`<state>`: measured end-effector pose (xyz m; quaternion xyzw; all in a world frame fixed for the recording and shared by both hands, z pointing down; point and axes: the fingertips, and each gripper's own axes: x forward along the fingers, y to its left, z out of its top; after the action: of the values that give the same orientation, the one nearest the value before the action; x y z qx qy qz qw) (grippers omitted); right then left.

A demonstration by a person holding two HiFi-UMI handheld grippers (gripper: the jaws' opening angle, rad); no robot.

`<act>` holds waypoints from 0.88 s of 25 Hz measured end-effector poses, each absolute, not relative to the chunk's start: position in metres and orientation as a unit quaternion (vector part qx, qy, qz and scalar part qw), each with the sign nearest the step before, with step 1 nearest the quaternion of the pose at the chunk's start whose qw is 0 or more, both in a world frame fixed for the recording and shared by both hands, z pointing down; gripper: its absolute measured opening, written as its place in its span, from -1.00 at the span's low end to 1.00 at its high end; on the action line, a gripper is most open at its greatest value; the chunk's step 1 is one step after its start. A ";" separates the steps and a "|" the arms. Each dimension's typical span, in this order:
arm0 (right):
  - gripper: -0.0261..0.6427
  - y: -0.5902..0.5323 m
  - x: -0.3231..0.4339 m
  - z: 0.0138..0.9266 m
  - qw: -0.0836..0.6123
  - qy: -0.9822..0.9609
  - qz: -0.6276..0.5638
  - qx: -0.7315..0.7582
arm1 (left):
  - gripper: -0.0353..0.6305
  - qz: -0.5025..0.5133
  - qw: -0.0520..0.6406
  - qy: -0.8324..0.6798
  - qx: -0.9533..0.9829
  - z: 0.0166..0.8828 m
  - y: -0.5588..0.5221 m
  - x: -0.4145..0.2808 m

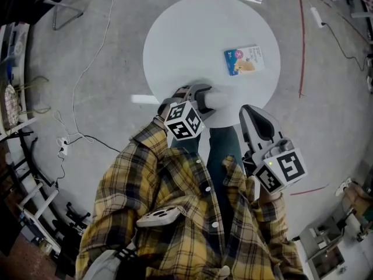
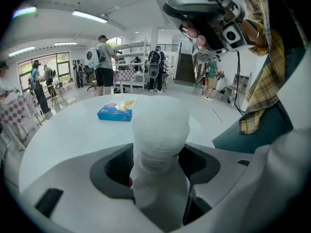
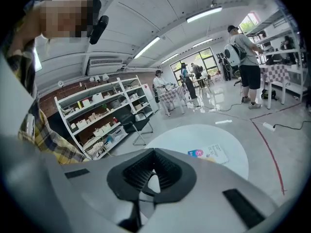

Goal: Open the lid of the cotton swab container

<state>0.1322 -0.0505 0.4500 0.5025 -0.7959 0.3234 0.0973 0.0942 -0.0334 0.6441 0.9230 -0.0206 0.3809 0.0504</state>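
The cotton swab container (image 2: 160, 135) is a translucent white tub with a paler lid end pointing away from the camera. It lies between the jaws of my left gripper (image 2: 158, 166), which is shut on its body. In the head view the left gripper (image 1: 205, 98) holds the container (image 1: 220, 100) over the near edge of the round white table (image 1: 180, 39). My right gripper (image 1: 247, 112) hangs just off the table's near edge, to the right of the container and apart from it. Its jaws (image 3: 151, 176) are shut with nothing between them.
A blue and white box (image 1: 243, 60) lies flat on the table's right side, also seen as the box (image 2: 116, 111) and the box (image 3: 210, 153). A red line (image 1: 301, 45) marks the floor to the right. Several people, shelves and tables stand further off.
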 end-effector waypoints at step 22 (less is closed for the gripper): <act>-0.88 -0.041 0.141 0.448 0.089 -0.777 0.329 0.529 | -0.18 0.394 0.012 0.013 0.919 0.648 -0.031 0.102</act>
<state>0.1408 -0.0407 0.4482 0.5293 -0.7770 0.3288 0.0891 0.1016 -0.0309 0.6478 0.9189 0.0125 0.3940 0.0120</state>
